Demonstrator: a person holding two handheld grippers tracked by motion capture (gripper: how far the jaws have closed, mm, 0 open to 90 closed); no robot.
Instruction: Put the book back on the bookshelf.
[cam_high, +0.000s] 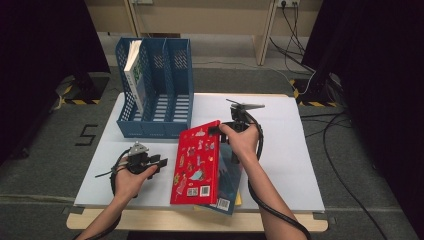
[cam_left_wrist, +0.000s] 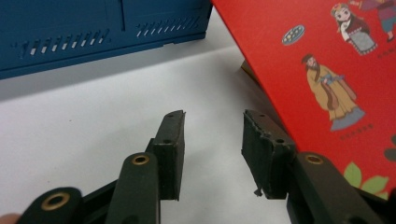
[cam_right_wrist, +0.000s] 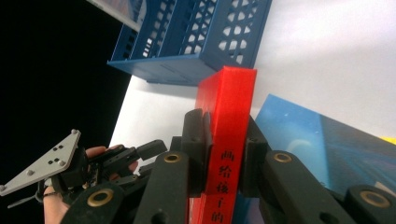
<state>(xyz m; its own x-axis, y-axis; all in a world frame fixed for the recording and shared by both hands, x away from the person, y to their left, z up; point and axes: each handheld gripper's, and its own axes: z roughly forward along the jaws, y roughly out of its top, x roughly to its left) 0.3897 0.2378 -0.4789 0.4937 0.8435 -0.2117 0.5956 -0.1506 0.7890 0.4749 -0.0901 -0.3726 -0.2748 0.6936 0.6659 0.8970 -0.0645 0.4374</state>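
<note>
At the far left of the table (cam_high: 300, 165) we saw the blue file rack (cam_high: 155, 90), one white book (cam_high: 134, 75) standing in its leftmost slot and the other slots free. In front of it, our left gripper (cam_high: 159, 163) hovered low over the white surface with its jaws apart and nothing between them, just beside the red book (cam_high: 196, 162). That book was tilted up on its left long edge, leaning over a blue book (cam_high: 231, 182) that lay flat beneath it, with a sliver of yellow under that. Our right gripper (cam_high: 216, 130) had clamped the red book at its upper corner, the jaws pinching the spine (cam_right_wrist: 228, 140) from both sides. We judged the book a stiff hardback, fairly heavy for a corner hold, with a glossy cover that could slide between the pads. A hold nearer the middle of the spine, or support from the left gripper along the lower edge, seemed safer to us.
</note>
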